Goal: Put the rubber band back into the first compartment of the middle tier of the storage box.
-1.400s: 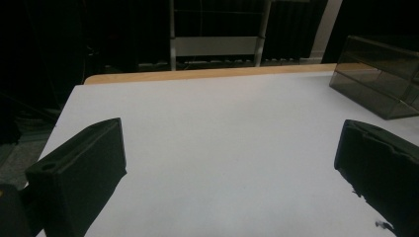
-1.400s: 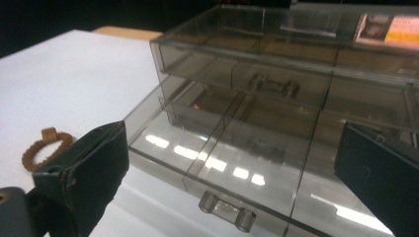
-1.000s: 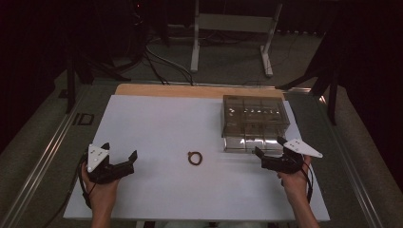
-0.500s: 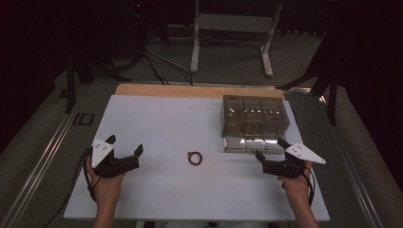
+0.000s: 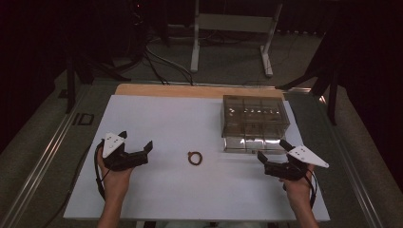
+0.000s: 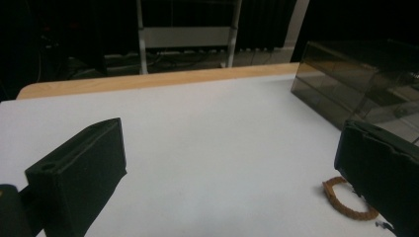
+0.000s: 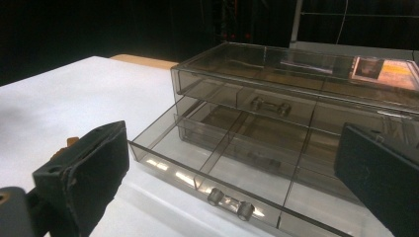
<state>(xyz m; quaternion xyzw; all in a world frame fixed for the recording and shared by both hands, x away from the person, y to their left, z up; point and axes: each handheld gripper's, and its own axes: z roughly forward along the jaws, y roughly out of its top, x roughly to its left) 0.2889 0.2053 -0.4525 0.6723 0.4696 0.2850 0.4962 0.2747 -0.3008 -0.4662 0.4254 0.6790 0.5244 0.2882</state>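
Hands of a person hold two black grippers above a white table (image 5: 166,190). Left gripper (image 5: 135,148) hovers near the table's left side, jaws spread wide with nothing between them. Right gripper (image 5: 272,153) sits just in front of a smoky clear drawer box (image 5: 254,116), jaws also spread wide and empty. Lower drawer (image 7: 222,173) of the box is pulled out, showing divided compartments. Small brown bracelet (image 5: 194,157) lies flat on the table between the two grippers, apart from both and just left of the box.
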